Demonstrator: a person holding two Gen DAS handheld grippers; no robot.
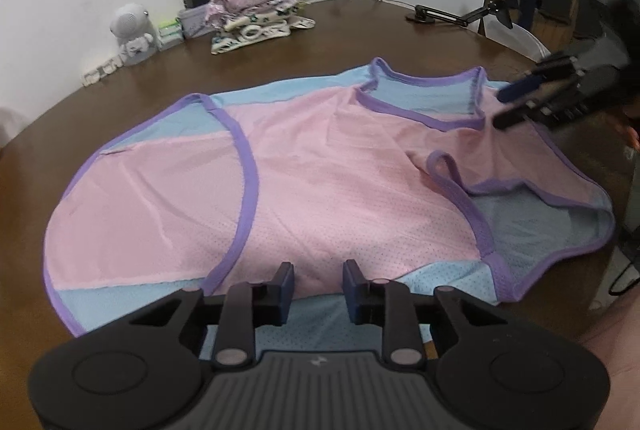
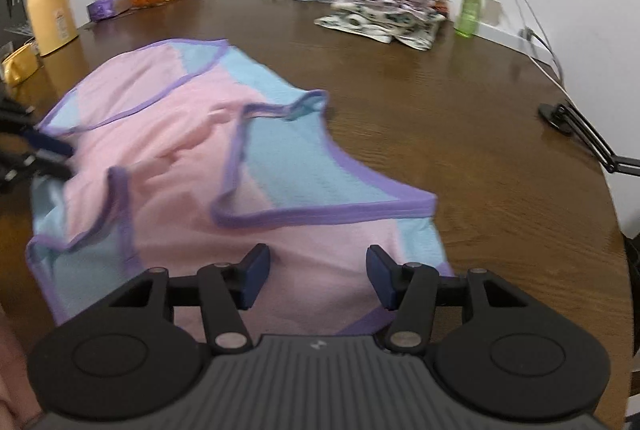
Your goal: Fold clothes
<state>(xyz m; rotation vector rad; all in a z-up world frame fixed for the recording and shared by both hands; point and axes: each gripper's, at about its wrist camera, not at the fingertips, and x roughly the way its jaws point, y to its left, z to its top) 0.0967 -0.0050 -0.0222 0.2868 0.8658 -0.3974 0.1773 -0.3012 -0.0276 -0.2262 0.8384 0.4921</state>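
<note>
pink and blue garment (image 1: 312, 182) spread on the wooden table (image 1: 400, 30).
left gripper (image 1: 318, 288) and right gripper (image 2: 318, 276) both gape, empty, over its near hem; the right view is motion-blurred.

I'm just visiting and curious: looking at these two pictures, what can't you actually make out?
- Left wrist view: the near hem of the pink and blue top is hidden behind the left tongs.
- Same view: the right tongs are motion-blurred at the edge; open or shut is unclear.
- Right wrist view: the label on the yellow bottle is too small to read.
- Both views: the prints in the folded pile are too small.
</note>
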